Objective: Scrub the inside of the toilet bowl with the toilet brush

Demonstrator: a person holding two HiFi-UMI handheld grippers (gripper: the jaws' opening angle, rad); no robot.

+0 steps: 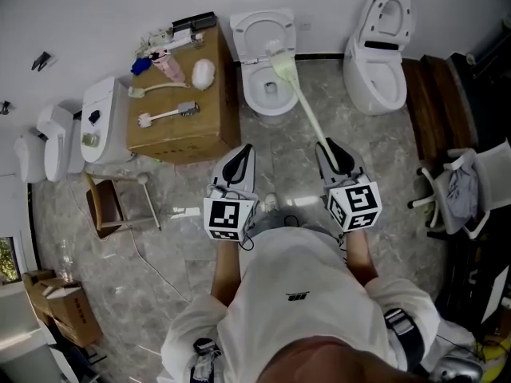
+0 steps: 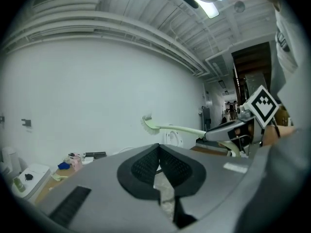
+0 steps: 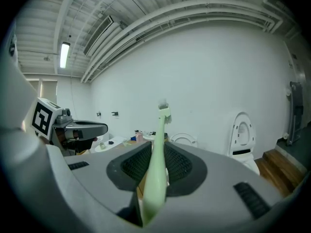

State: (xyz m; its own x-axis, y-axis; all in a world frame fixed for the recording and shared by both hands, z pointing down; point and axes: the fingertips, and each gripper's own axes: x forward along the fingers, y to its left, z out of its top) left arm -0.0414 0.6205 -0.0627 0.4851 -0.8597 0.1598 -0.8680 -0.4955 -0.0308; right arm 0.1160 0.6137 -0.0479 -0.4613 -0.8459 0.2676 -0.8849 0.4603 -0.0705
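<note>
A white toilet with its lid up stands against the back wall, its bowl open. The pale green toilet brush runs from my right gripper up to its bristle head, over the bowl's far rim. My right gripper is shut on the brush handle; the head points up, above the toilet. My left gripper hangs beside it, left of the handle, shut with nothing between its pads. The left gripper view shows the brush crossing in the air.
A cardboard box left of the toilet carries scrub brushes, a bottle and a sponge. A second toilet stands at the right, by a wooden platform and a chair. A white unit and a small stool are at the left.
</note>
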